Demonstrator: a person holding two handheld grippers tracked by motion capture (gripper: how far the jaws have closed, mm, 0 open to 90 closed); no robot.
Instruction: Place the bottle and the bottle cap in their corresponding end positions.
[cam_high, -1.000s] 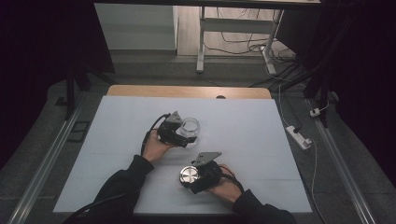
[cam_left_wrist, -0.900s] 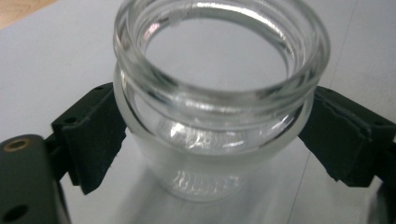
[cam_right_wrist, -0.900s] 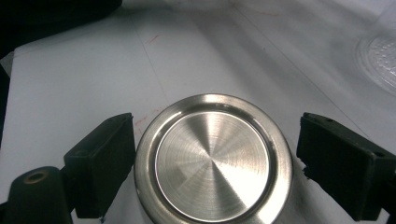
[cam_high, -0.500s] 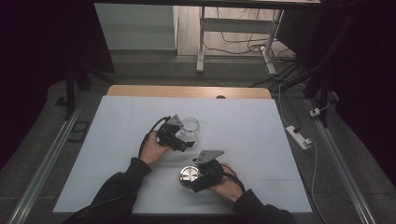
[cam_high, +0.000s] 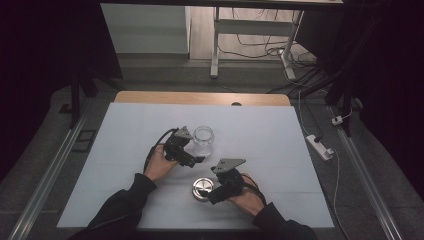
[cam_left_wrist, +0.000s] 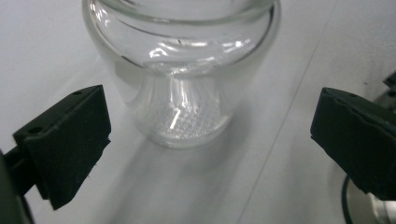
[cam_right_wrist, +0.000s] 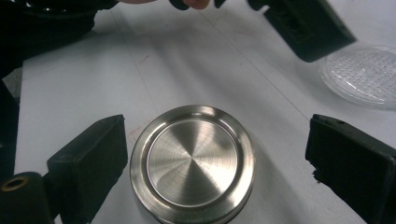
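The left gripper (cam_high: 196, 161) has just opened wide beside the glass jar (cam_high: 203, 141); the right gripper (cam_high: 212, 196) has just been opening around the steel lid (cam_high: 202, 189), its fingers clear of it.

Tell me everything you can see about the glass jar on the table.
The glass jar is clear, round-bodied and empty, narrowing to a base with a fine dotted texture. It stands upright and lidless on the white table. The left hand-held gripper sits beside it with its jaws spread on either side, just opened, not touching the glass. A metal lid lies apart, nearer the person.
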